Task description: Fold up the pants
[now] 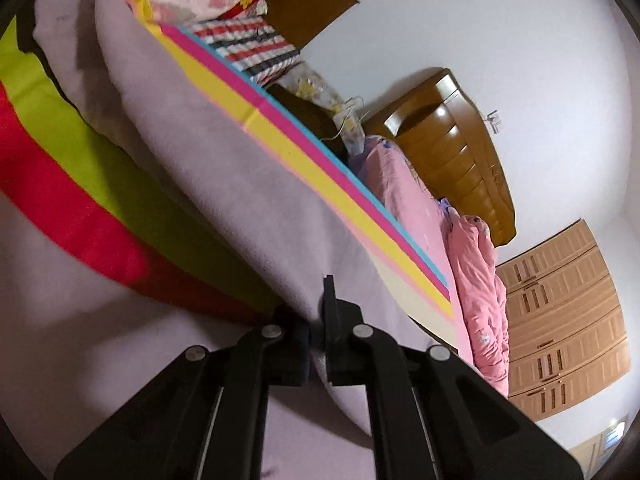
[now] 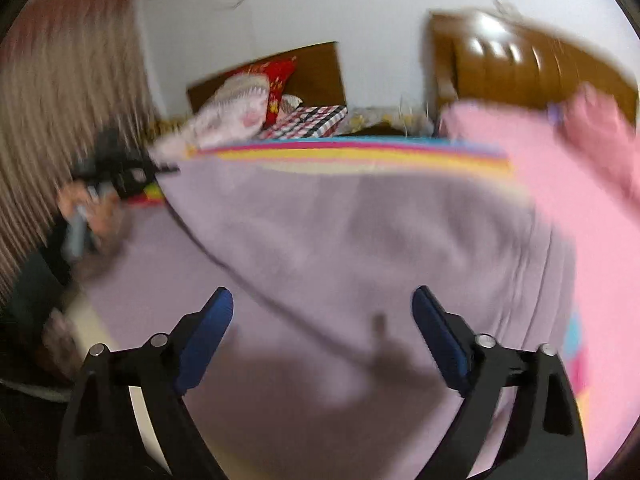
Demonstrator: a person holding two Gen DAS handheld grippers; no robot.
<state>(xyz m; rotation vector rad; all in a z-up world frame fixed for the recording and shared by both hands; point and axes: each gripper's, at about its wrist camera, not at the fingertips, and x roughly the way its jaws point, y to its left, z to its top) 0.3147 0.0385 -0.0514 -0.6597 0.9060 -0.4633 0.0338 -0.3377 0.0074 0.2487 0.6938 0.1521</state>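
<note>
My left gripper (image 1: 318, 332) is clamped on the lilac pants (image 1: 224, 184); my right gripper (image 2: 322, 336) gapes wide, empty, above them.

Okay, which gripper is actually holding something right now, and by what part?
The left gripper is shut on an edge fold of the lilac pants. The right gripper is open over the cloth and holds nothing.

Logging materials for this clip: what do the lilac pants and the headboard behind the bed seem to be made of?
Lilac pants: soft, matte fabric, probably fleece or brushed knit; it drapes in thick rounded folds without shine. Headboard: likely varnished wood, brown with bright glossy highlights on its carved panels.
</note>
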